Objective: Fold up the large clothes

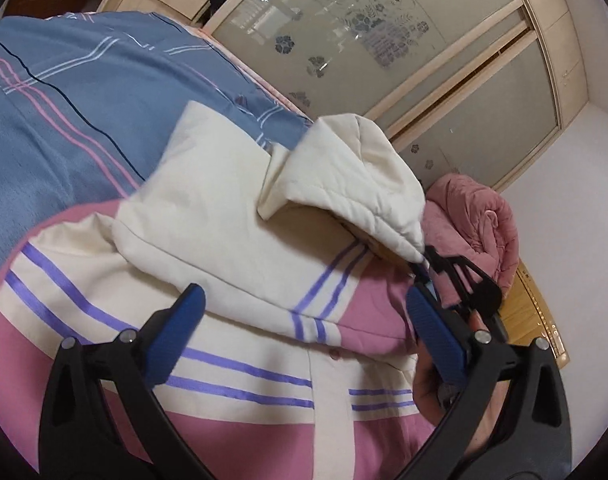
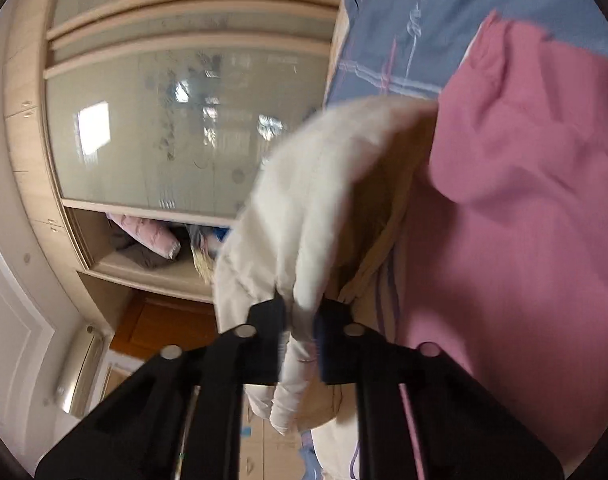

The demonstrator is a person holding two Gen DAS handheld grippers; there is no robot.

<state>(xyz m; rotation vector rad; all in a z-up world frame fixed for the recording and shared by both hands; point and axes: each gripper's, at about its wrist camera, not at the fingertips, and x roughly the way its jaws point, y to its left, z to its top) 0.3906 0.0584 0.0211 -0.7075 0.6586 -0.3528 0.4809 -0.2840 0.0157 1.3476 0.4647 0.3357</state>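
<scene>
Left wrist view: a pink and cream garment [image 1: 231,360] with purple double stripes lies spread on a bed covered by a blue sheet [image 1: 63,120] with pink and white lines. A button placket runs down its front. Its cream hood [image 1: 344,176] is lifted off the body of the garment, its corner drawn toward the right edge. The left hand-held gripper [image 1: 304,328] hangs just above the striped chest with its blue-padded fingers [image 1: 175,328] spread wide and nothing between them. The right hand-held gripper [image 1: 428,258] shows beside it, its black tips pinched on the hood's corner. A crumpled pink quilted piece [image 1: 480,216] lies beyond, near a wardrobe with frosted glass doors [image 1: 344,40].

Right wrist view: the picture is blurred by motion. The right hand-held gripper [image 2: 301,320] has its fingers drawn close together, gripping a fold of the cream hood [image 2: 336,184], which bulges upward from the tips. The garment's pink cloth [image 2: 524,200] fills the right side, over the blue sheet [image 2: 444,8]. The wardrobe [image 2: 163,120] stands to the left, with an open shelf [image 2: 151,268] holding bedding.
</scene>
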